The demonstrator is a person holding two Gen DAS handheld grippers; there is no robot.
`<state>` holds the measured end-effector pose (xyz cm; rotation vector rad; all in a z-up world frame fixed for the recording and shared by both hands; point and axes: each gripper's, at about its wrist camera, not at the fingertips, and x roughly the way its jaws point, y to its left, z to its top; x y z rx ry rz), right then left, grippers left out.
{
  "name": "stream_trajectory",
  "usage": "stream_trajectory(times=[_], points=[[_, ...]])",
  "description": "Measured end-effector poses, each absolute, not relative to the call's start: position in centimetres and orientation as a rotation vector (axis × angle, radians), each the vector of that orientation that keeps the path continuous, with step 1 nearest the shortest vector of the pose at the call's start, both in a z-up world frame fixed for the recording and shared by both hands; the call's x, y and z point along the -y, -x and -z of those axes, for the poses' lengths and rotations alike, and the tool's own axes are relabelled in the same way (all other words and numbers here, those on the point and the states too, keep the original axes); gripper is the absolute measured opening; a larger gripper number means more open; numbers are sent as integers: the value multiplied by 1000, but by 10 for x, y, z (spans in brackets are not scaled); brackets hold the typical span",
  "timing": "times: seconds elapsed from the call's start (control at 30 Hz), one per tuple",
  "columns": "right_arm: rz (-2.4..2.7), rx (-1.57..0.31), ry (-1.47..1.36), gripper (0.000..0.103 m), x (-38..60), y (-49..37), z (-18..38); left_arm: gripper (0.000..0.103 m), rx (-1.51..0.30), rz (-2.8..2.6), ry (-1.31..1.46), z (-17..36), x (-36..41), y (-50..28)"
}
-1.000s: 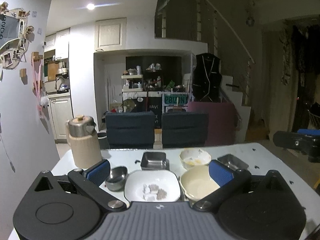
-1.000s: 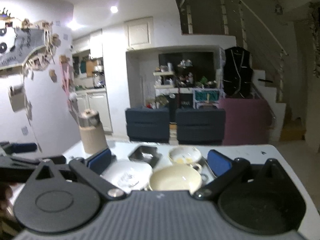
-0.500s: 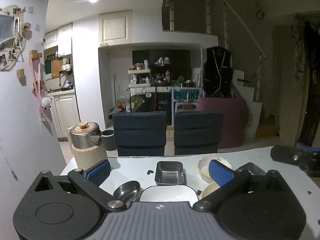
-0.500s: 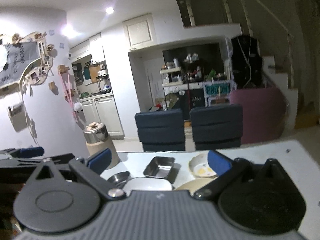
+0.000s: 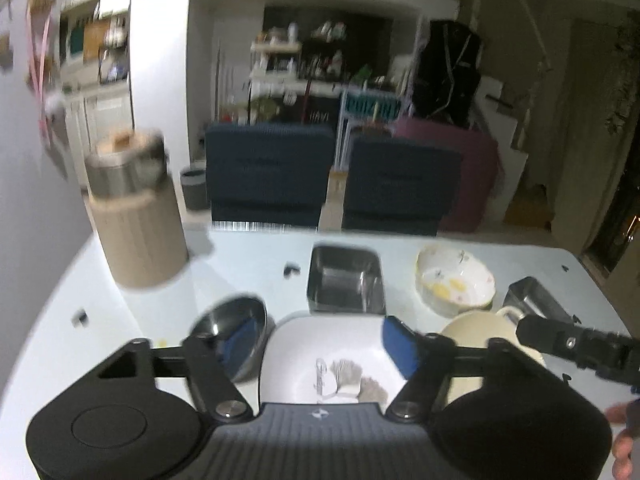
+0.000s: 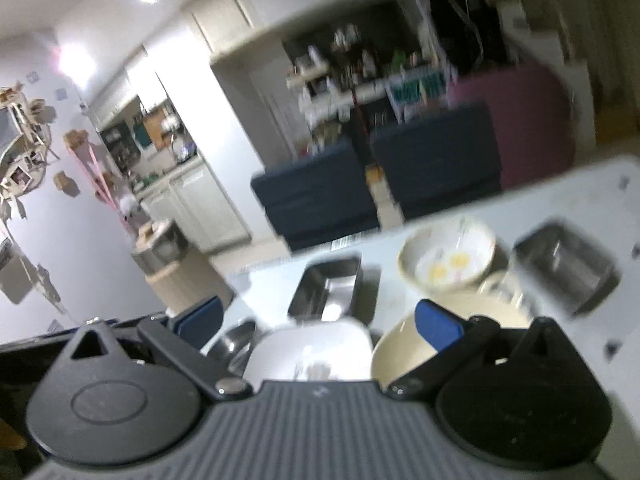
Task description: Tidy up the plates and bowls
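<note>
My left gripper [image 5: 320,340] is spread wide over the near edge of the tabletop [image 5: 248,268], and the white square plate [image 5: 320,344] sits right between its blue pads [image 5: 400,346], nothing clamped. There are grey-brown crumbs and a pale smear on that plate. Just left of it, partly behind my left finger, lies the small round steel bowl [image 5: 232,320]. Beyond the plate stands the square steel tin [image 5: 346,280], and right of that the patterned bowl [image 5: 456,284] with yellow bits inside. Nearer, at the right, the cream bowl [image 5: 480,328] peeks out behind my right finger, and a second steel tin [image 5: 534,300] lies at the far right.

My right gripper [image 6: 320,322] is also wide open and holds nothing. It is tilted, so the whole room leans. Its right blue pad [image 6: 438,330] hangs over the cream bowl [image 6: 404,354]; the white plate [image 6: 316,350] sits in the gap. The picture is blurred.

At far left stands a beige jug with a metal lid [image 5: 132,208]. Two dark blue chairs [image 5: 268,172] line the far side of the tabletop.
</note>
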<state>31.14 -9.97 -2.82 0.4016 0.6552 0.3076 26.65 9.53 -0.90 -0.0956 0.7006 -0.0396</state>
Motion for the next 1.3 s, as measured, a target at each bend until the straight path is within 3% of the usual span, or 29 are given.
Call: stream_trajectory(times=[0.2,0.33,0.43,0.77,1.3], points=[[-330,-788,-398,75,88,-328,56,41,-836,12,96,60,-107,-292],[-324,-865,-416,47,86,-333,68,31,-905,-50,118,85,-119,-305],[-318,-913,-418,35,85,-334,75,25,-938,-73,153,96,-128,-312],[-284,-974,-451,33,86,-345,88,13,-999,-88,122,113,-124,-320],[-289,-1005,-452,25,78,-351,94,11,-1015,-92,79,118,-122,-320]])
